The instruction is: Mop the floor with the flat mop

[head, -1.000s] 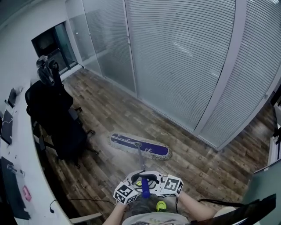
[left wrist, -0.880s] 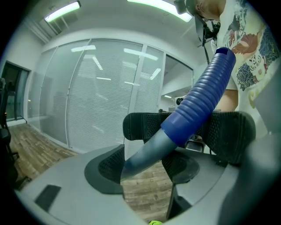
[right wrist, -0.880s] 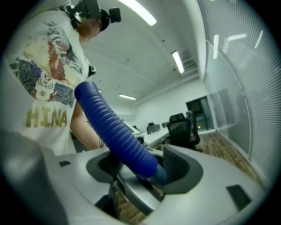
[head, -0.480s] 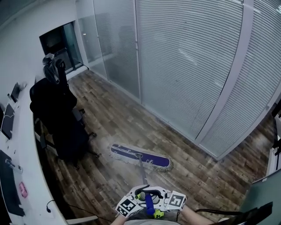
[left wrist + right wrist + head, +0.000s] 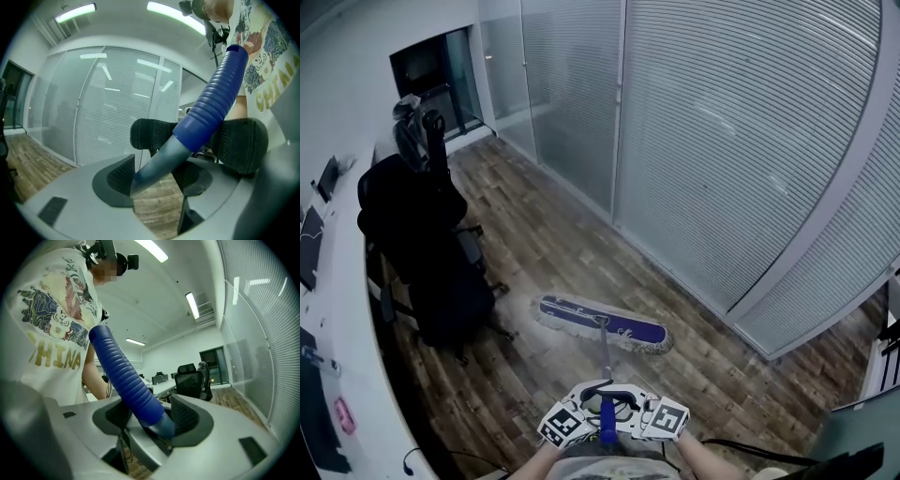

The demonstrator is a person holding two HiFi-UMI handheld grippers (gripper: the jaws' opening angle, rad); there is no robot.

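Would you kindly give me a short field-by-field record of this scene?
mop head: flat on the floor
handle: gripped where its grey shaft meets the blue end
left gripper: shut on handle
right gripper: shut on handle
chair: black, left of mop head, apart from it

White printed T-shirt (image 5: 49, 333); grey left gripper (image 5: 157, 174) and right gripper (image 5: 151, 416), each with a black-and-white marker cube (image 5: 565, 427)

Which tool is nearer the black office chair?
Left. The left tool grips the mop handle on the side facing the chair; the right tool grips it on the far side.
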